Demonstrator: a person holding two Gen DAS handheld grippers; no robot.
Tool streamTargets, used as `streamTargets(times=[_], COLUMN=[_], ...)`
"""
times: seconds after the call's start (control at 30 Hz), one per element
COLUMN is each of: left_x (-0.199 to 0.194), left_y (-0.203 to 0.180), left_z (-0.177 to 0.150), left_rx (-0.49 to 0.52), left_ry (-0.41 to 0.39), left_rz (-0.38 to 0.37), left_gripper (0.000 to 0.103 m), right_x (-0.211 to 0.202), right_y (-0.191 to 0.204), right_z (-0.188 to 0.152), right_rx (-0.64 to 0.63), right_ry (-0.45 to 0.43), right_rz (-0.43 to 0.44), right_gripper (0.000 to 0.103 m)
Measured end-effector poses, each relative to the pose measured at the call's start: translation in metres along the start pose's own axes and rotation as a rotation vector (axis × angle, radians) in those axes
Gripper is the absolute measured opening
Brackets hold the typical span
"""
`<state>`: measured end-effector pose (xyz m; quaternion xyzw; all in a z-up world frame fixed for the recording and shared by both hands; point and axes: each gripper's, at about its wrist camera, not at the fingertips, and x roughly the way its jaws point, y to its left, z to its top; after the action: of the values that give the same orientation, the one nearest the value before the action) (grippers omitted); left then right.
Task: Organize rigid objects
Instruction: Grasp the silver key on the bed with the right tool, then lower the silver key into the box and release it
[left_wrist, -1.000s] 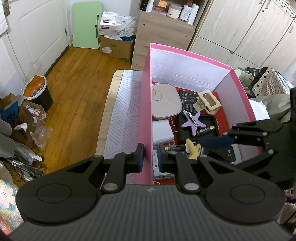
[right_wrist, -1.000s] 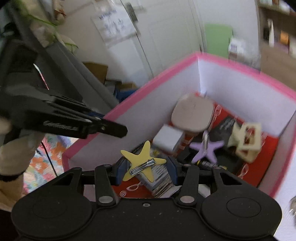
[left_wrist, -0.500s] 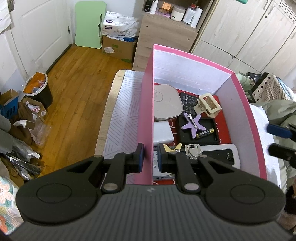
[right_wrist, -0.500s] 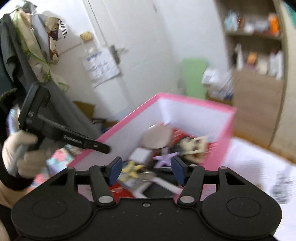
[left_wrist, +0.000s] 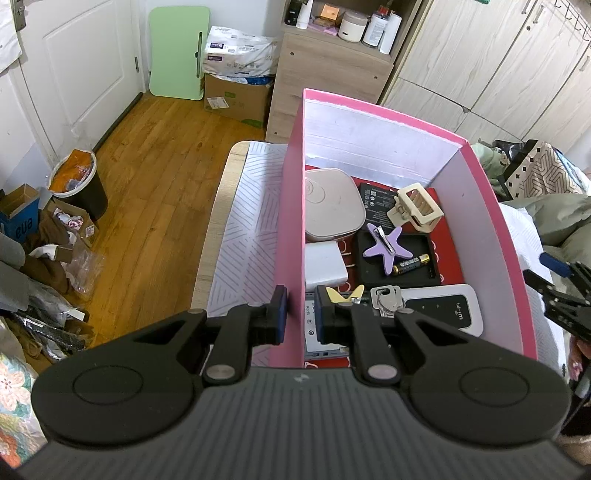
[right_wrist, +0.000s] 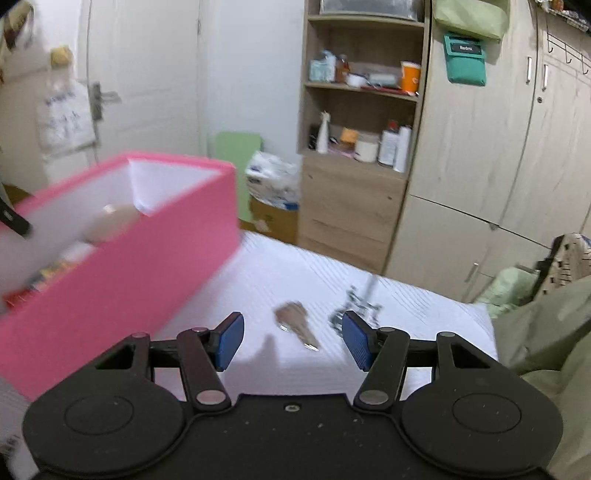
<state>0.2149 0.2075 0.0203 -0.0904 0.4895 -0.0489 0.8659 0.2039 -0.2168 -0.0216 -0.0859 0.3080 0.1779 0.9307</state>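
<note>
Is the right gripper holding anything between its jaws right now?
No: the right gripper has its jaws apart with only the white table cover behind the gap.

Left gripper fingers clamping pink box wall, purple star clip inside

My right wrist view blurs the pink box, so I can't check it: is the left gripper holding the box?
Observer: Yes. The left gripper is shut on the near end of the pink box's left wall, one pad outside and one inside.
Operator: Is a yellow star clip inside?
Observer: Yes. The yellow star clip lies at the near end of the box, beside the keys.
Operator: What lies mid-box?
Observer: A purple star clip and a battery, both on a black tray.
</note>
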Motion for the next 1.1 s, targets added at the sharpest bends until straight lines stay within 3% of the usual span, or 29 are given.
streamTargets(times=[0.27,0.47,0.53,0.6,0.67,0.87,1.1], left_x=[0.001,0.002,0.003,0.005,0.005,0.005,0.005], left_y=[0.003,-0.002,-0.005,-0.009,-0.007,-0.003,-0.003], left_z=[0.001,-0.001,0.001,0.005,0.01,0.004,0.004], left_rx=[-0.044,-0.067,-0.063,-0.041,-0.041,-0.022,-0.031], left_ry=[-0.003,-0.016,0.001,0.023,0.056,0.05,0.043], left_rz=[0.002,0.031,0.039,0.054,0.04,0.026,0.036], left_gripper=[0.012,0.012,0.012,0.012,0.012,0.012,0.011], right_x=[0.04,0.082,0.085,0.078,0.069,0.071,0.048], right_y=[-0.006,-0.013,-0.016,-0.015,-0.015,-0.024,-0.016], right_z=[0.003,0.003,-0.001,-0.001,0.001,0.002,0.001], right_rx=[0.009,0.032,0.037,0.038,0.05,0.202,0.257], right_ry=[0.033,0.098,0.085,0.065,0.045,0.123,0.051], right_rz=[0.121,0.116,0.119,0.114,0.114,0.139,0.155], right_gripper=[0.06,0.059,0.04,0.007,0.005,0.005,0.005])
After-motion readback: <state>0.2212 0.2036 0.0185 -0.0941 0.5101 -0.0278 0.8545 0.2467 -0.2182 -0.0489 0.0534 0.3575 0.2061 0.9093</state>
